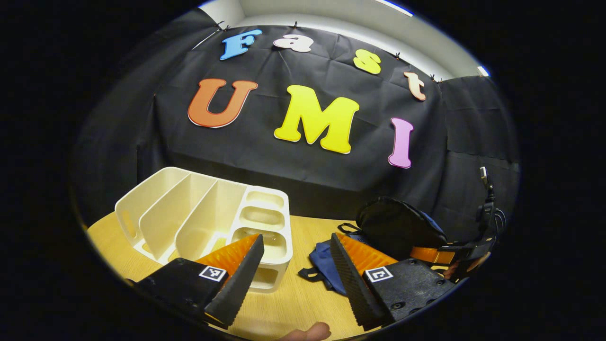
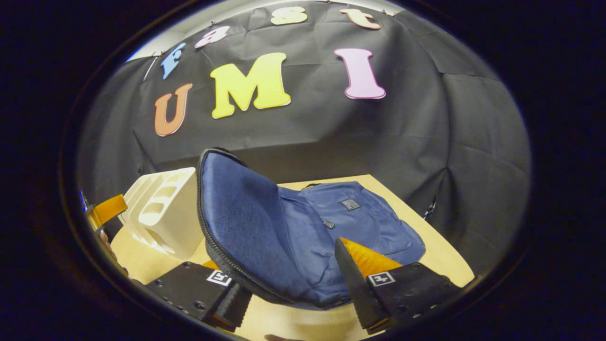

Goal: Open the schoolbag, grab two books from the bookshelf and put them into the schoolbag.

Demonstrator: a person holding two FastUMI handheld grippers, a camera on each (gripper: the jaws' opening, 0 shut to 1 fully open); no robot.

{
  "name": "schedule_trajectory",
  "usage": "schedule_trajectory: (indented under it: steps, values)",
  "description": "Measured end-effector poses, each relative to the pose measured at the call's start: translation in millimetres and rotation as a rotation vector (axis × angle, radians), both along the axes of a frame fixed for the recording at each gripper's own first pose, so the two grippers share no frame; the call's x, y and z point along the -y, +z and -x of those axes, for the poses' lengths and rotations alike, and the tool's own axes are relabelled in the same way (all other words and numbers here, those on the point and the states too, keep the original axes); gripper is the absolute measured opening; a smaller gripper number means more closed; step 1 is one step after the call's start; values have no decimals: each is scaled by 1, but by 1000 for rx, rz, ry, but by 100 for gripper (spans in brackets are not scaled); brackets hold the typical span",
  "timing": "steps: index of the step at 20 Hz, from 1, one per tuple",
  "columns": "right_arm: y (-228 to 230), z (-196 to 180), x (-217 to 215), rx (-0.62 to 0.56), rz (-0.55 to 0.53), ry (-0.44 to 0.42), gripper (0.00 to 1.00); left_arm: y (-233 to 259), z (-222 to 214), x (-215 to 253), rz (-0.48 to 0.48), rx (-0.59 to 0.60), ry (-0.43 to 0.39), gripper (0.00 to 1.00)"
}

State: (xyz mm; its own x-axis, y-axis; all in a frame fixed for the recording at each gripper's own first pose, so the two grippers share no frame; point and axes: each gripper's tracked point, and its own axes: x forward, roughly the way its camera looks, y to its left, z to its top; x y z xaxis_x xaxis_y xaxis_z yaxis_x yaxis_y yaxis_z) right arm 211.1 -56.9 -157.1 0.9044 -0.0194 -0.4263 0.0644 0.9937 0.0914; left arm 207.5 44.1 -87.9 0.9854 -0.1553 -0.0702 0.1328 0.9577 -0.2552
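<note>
A white bookshelf [image 1: 189,213] with upright dividers stands on the left of the table, and the slots I can see hold no books. My left gripper [image 1: 296,241] hovers open just in front of it, nothing between its fingers. To its right lies the blue schoolbag [image 1: 326,265] with its dark flap [image 1: 397,227] raised. In the right gripper view the schoolbag [image 2: 360,218] lies open. Its flap [image 2: 236,213] stands upright between the spread fingers of my right gripper [image 2: 289,270], its zipper edge against the left finger. The bookshelf [image 2: 165,208] stands behind the flap, to the left.
The wooden table [image 1: 303,303] ends at the black cloth wall behind the shelf and bag. The table's right corner [image 2: 440,255] lies just beyond the bag. The other gripper [image 1: 454,255] and its cable sit at the bag's right side. A thumb [image 1: 307,331] shows at the bottom edge.
</note>
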Motion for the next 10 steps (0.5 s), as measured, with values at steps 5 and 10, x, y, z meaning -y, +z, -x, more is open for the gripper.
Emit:
schedule_trajectory:
  steps: [5, 10]
  values:
    - [3, 13, -9, 49, 61, -3, 95, -21, 30, -24, -25, -11, 92, 98]
    - [10, 47, -29, 87, 27, 8, 95, -41, 72, -41, -62, -38, 146, 98]
